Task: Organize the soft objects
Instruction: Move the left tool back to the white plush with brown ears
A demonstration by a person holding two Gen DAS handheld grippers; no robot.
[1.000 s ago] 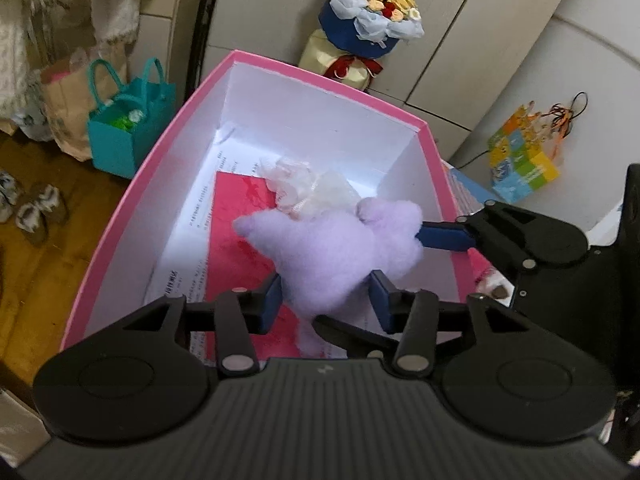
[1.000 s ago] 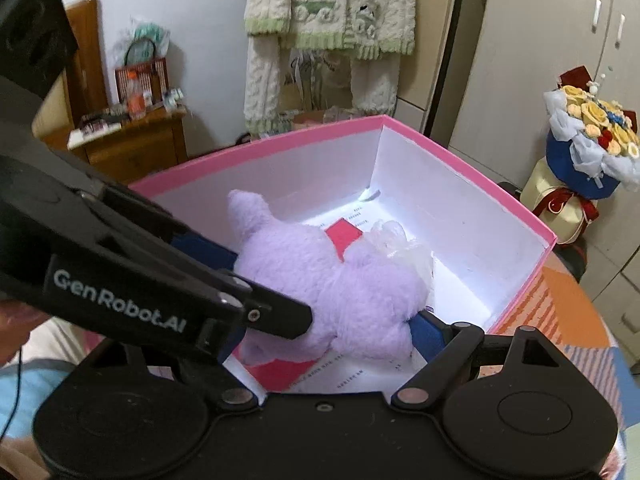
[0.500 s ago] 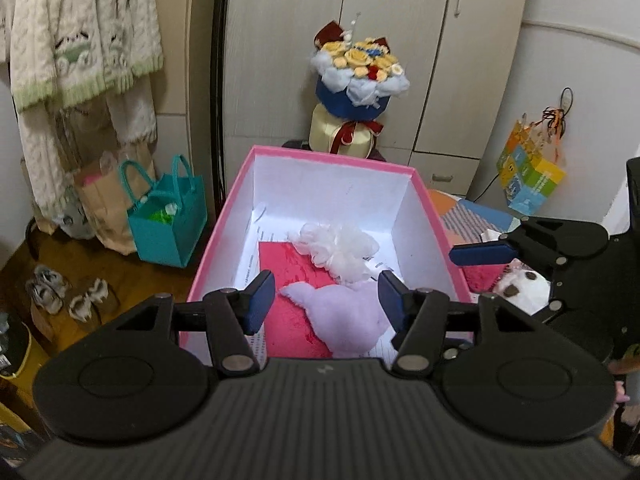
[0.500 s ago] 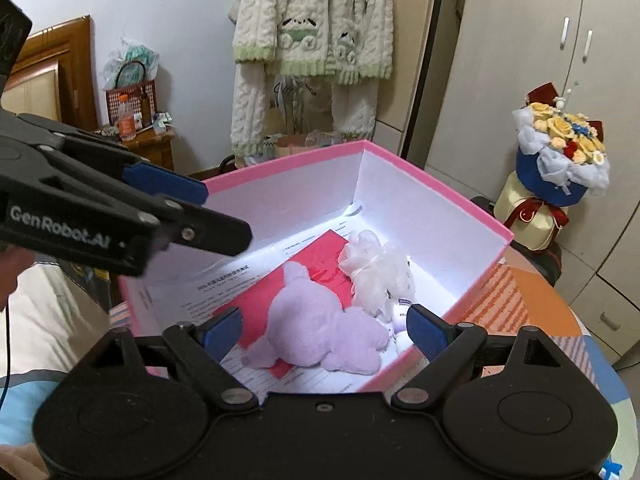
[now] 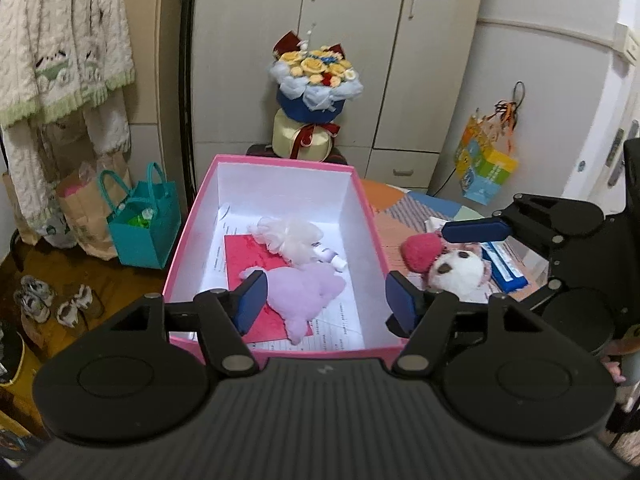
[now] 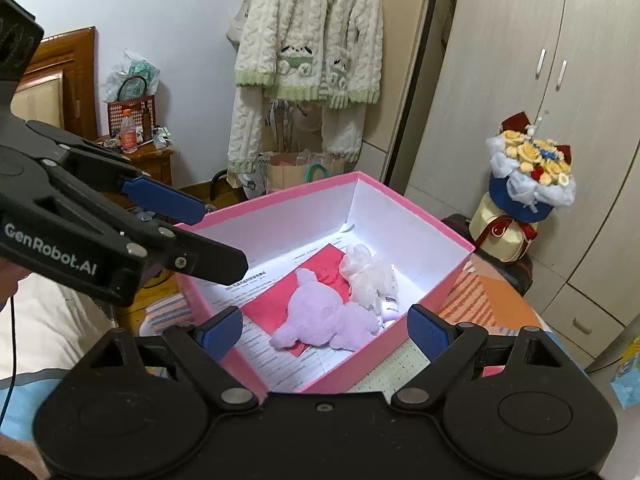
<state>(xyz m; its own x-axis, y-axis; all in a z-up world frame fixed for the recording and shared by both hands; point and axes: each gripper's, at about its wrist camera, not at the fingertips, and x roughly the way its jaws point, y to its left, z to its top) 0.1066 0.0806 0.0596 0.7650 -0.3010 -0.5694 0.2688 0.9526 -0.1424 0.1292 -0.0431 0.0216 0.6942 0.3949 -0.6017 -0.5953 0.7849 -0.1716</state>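
Purple plush [image 5: 304, 294] lies flat on the red sheet [image 5: 256, 256] in the pink box [image 5: 370, 216], beside the white mesh pouf [image 5: 290, 236], nothing touching it. Left gripper [image 5: 324, 300] has just been opening, empty, above the near rim. Right gripper [image 6: 320, 334] spread wide, empty too. Next likely the white-faced plush with pink hat [image 5: 448, 264] on the table right of the box: approach from above, pinch the body centre, lift clear of the box wall.

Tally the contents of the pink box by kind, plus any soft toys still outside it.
In the pink box:
Purple plush toy: 1
White mesh pouf: 1
Small white bottle: 1
Red sheet: 1
Printed papers: cannot count
Outside it:
White plush with pink hat: 1
Total: 5 counted
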